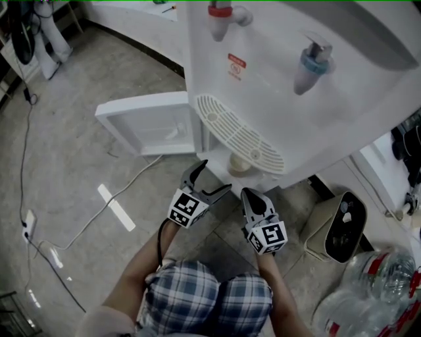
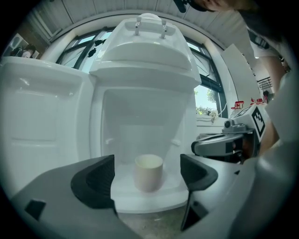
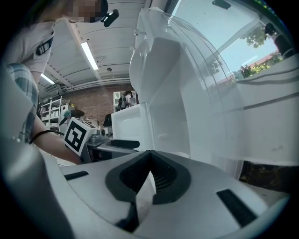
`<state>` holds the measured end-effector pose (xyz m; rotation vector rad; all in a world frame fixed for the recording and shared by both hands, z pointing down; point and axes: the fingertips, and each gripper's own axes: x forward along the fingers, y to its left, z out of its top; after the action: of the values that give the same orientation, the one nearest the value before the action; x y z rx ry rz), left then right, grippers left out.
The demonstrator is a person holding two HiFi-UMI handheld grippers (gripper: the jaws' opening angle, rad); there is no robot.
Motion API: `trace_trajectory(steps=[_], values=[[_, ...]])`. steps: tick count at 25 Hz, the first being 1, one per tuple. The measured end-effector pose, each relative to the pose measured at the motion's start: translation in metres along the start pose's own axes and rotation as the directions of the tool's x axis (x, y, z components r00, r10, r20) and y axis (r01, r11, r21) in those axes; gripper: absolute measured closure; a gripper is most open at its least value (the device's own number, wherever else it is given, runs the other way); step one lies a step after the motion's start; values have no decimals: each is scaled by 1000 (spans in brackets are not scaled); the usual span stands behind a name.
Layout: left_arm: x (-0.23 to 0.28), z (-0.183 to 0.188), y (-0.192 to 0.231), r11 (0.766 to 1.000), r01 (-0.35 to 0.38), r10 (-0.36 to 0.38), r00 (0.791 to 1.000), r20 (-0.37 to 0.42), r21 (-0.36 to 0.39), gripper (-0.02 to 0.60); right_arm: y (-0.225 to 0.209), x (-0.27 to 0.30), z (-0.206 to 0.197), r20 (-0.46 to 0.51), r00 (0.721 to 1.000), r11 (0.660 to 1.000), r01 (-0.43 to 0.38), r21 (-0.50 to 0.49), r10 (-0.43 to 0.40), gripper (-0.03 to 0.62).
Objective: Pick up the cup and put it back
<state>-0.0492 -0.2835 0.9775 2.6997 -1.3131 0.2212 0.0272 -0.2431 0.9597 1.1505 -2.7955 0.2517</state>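
Jaws of the left gripper stand wide apart, and neither pad touches anything. In the left gripper view the cup shows in the gap between them but further off, at 12 o'clock from the pads. It is pale, upright and untouched on the white floor of the open lower compartment of the water dispenser.

In the head view the cup sits at 1 o'clock from the left gripper, under the slotted drip tray. The right gripper hangs just beside the left one, at 4 o'clock from it. Its jaws are together at the tips with nothing between them.

The compartment's door is swung open at 10 o'clock from the left gripper. A red tap and a blue tap stick out above the tray. On the floor a white cable runs off at 9 o'clock, a beige bin stands at 3 o'clock from the right gripper, and large clear bottles lie at 5 o'clock.
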Motion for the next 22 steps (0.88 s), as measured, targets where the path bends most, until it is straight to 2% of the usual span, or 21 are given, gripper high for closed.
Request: trace_trajectory(steps=[6,9,12,22], values=[[18,-17,5,999,-16,15,1000,-17,-28,161,-7,-1,0,3,1000,1000,17,10,-17,577],[32,-28,9,1000,-20,19,999,-37,-14,161,-9,1,0,1,1000,1000,24,8,-24,577],[48,-37,5,1000,-8,9,998,-61,12,161,-9,0,0,-3,1000,1000,25,8,-25,577],[89,-55,-4,998,53,-50,992,-118,21,161,-15,-5,4,15,999,999,37,21,-38,577]])
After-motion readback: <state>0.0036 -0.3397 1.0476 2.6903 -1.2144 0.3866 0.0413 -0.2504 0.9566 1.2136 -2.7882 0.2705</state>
